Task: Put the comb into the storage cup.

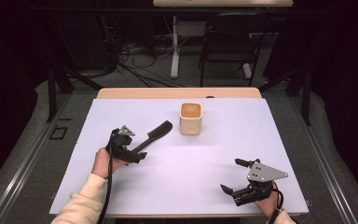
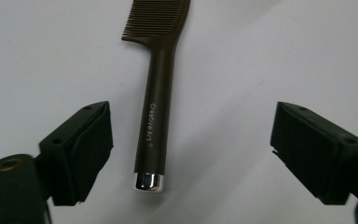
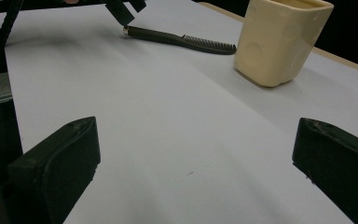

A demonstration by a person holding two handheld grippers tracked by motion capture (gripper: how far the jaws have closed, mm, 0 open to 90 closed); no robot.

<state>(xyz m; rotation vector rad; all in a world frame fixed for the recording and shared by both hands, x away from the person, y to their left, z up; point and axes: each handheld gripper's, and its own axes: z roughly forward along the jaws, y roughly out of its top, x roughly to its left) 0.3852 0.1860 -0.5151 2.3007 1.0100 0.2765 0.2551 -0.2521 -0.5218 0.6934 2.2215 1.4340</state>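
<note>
Left gripper (image 2: 191, 149): fingers apart, astride the comb (image 2: 157, 116) handle, untouched on the tabletop (image 1: 191, 163).
Right gripper (image 3: 196, 172): fingers apart, idle.
Next: likely clamp the handle, carry toward the cup (image 1: 190, 118).

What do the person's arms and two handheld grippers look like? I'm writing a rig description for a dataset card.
The left gripper is matt black with a small grey three-cornered plate on top and a black cable trailing back over a cream long sleeve. The right gripper is black too, with a larger grey three-cornered plate pierced by small holes. The black jaw pads are blocky and wedge-shaped, with small round holes.
</note>
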